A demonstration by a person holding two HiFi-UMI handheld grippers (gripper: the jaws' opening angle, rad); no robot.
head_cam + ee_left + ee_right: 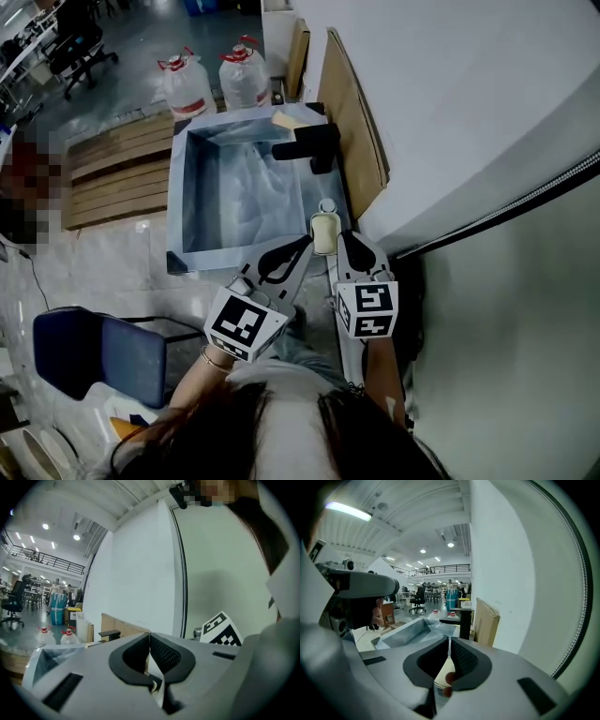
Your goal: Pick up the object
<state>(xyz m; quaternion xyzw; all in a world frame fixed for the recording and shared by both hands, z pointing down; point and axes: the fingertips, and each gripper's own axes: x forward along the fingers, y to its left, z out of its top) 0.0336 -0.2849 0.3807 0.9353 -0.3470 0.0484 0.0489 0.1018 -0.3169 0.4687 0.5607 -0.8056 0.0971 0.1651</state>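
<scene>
floor (103, 267): grey tub (178, 192); left tool (149, 644), right tool (449, 644) closed

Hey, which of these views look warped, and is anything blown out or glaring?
Left gripper view and right gripper view: strong fisheye, dark rounded corners, the wall cable curves. Right gripper view: ceiling light strip blown out. Head view: mild glare on floor tiles.

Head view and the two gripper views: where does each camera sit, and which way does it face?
Head view: on the head, facing steeply down at the grey tub; hair, left gripper, right gripper show.
Left gripper view: on the left gripper, along its shut tongs toward the white wall; the right gripper's marker cube shows.
Right gripper view: on the right gripper, toward the tub; left gripper shows.
All share the tub.
</scene>
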